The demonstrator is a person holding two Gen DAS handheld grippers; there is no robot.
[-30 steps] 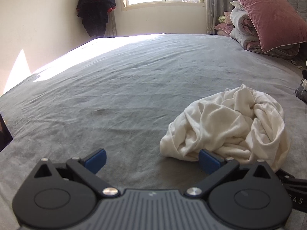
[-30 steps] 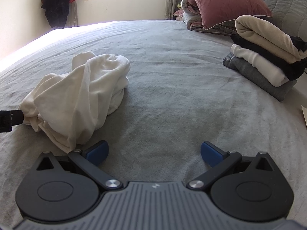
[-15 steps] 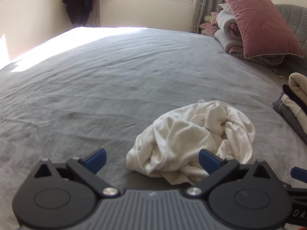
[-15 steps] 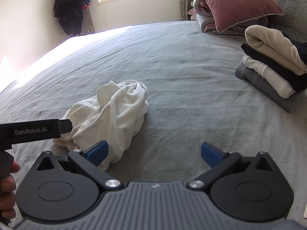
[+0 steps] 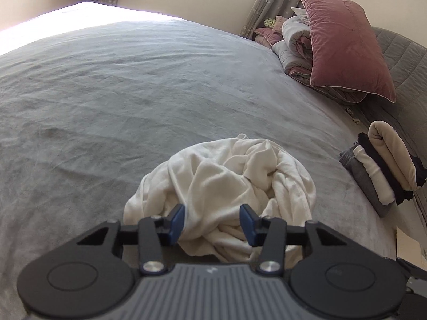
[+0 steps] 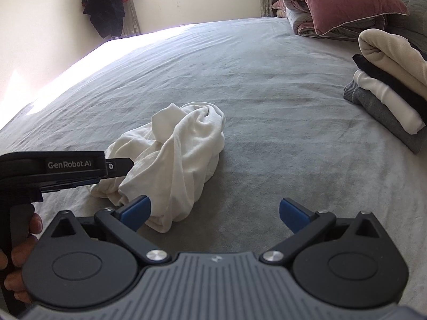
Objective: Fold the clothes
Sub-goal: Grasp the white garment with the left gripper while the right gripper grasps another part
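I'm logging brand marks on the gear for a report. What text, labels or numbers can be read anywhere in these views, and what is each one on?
"GenRobot.AI": white lettering on the side of the black left gripper, seen in the right wrist view.
A small embossed mark on each gripper's grey ribbed body in its own wrist view: too small to read.
Nothing readable on the white garment, the folded stack or the pillow.

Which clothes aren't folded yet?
The white top, crumpled in a heap mid-bed by the left tongs. The other clothes sit in a folded stack at the bed's right edge.
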